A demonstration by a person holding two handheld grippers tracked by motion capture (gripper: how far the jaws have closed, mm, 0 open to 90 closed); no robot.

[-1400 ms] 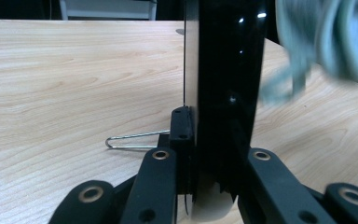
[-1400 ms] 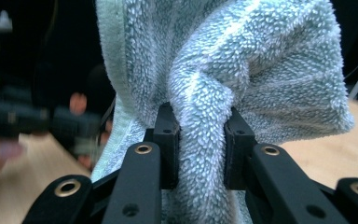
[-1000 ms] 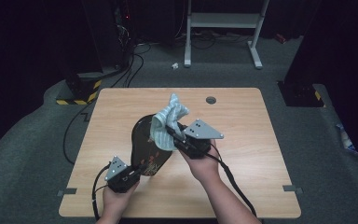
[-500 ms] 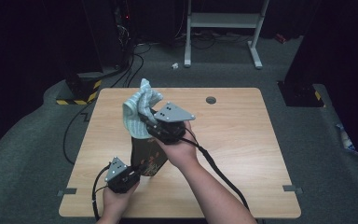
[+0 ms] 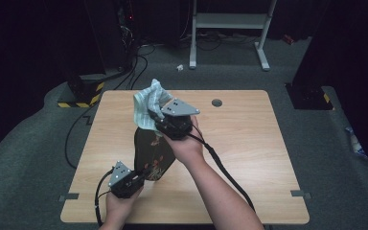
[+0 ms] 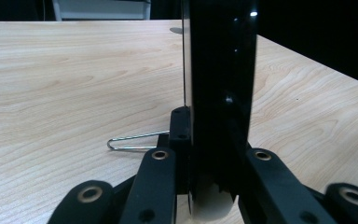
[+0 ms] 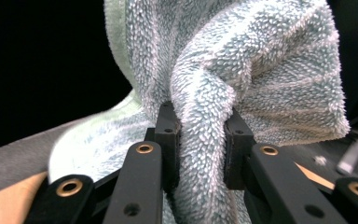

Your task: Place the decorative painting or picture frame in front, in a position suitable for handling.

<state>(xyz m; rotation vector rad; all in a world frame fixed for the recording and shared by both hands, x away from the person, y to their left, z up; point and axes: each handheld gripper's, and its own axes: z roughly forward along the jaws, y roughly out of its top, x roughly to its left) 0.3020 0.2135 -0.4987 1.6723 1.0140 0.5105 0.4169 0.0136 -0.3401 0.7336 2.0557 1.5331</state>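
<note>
Since a second ago the right gripper [image 5: 160, 118] has been carrying the towel [image 5: 148, 108] from the middle of the tabletop [image 5: 249, 143] toward its far left corner, and it is now holding the towel above the far end of the plate [image 5: 151, 155]. That plate has also been changing: a second ago it was lying more tilted under the towel, and now it is standing on edge, with its near end in the left gripper [image 5: 141, 178] and its far end under the right hand [image 5: 187, 143].

Meanwhile the left hand [image 5: 122, 203] is staying near the near left corner, as in both earlier frames.

Right now the right gripper's jaws are pinching narrowly on a thick fold of the towel [image 7: 242, 84], with the pads [image 7: 168, 140] pressing into the pile on both sides. Loose cloth is bunching up above the jaws and hanging below them.

Across the table, the left gripper [image 6: 212, 154] is clamping the dark, glossy plate [image 6: 219, 70] by its rim, and the plate is rising upright between the jaws. Its patterned face is showing toward the right edge in the high view.

Beside the left jaw a thin wire clip [image 6: 130, 141] is lying flat on the wood [image 6: 65, 70]. Cables are trailing from both grippers toward the near edge.
</note>
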